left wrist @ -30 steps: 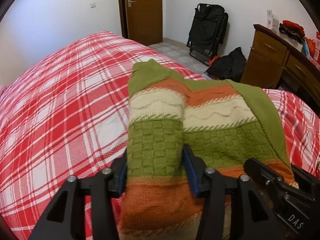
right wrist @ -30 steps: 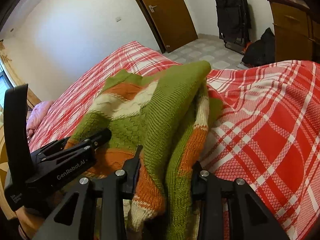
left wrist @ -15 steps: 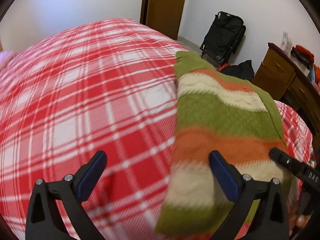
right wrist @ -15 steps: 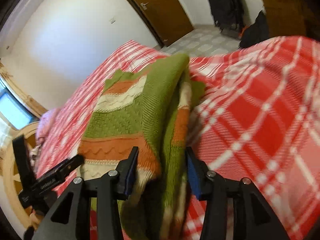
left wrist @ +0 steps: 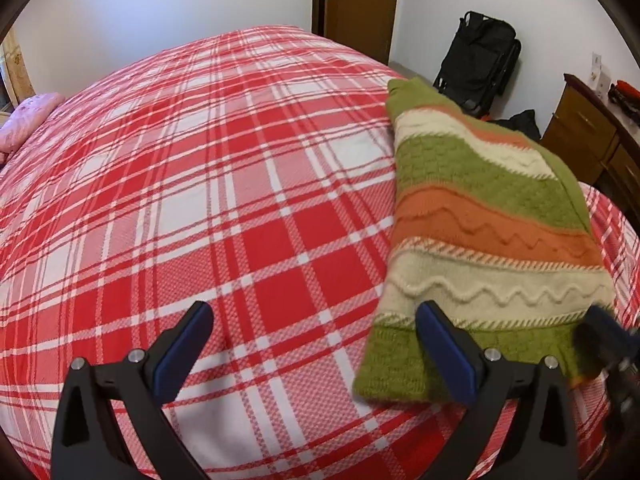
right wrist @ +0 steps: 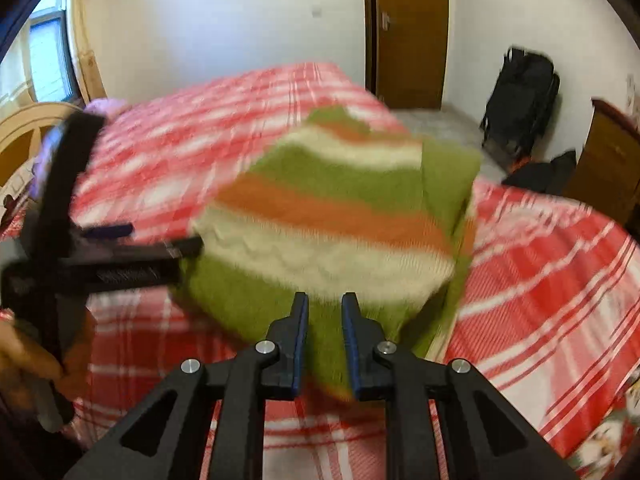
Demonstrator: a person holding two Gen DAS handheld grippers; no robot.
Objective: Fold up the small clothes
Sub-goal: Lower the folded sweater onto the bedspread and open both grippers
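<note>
Since a second ago both hand-held grippers have let go of the striped sweater [left wrist: 480, 232], which now lies folded on the plaid bed [left wrist: 200, 184] instead of hanging between the jaws.

Left wrist view: the left hand-held gripper [left wrist: 316, 350] stands wide apart with only the bedspread between its blue pads [left wrist: 184, 344]; its right-hand pad overlaps the sweater's green hem in the picture, though whether it touches is unclear. At the lower right edge a dark blur — the right hand-held gripper [left wrist: 604, 336] — is cut off and hard to make out. Behind the bed stand a brown door [left wrist: 360, 4], a black folded chair [left wrist: 480, 60] and a wooden dresser [left wrist: 588, 136], partly cropped by the lens rim.

Right wrist view: motion blur smears everything. The right hand-held gripper has just been closing, and its jaws are now nearly together with a slim gap; the sweater's green edge shows through the gap, but no clamping can be seen. The left hand-held gripper reaches in from the left, and the lettering on its body is too smeared to read. A hand [right wrist: 24, 356] at the lower left is mostly cut off.
</note>
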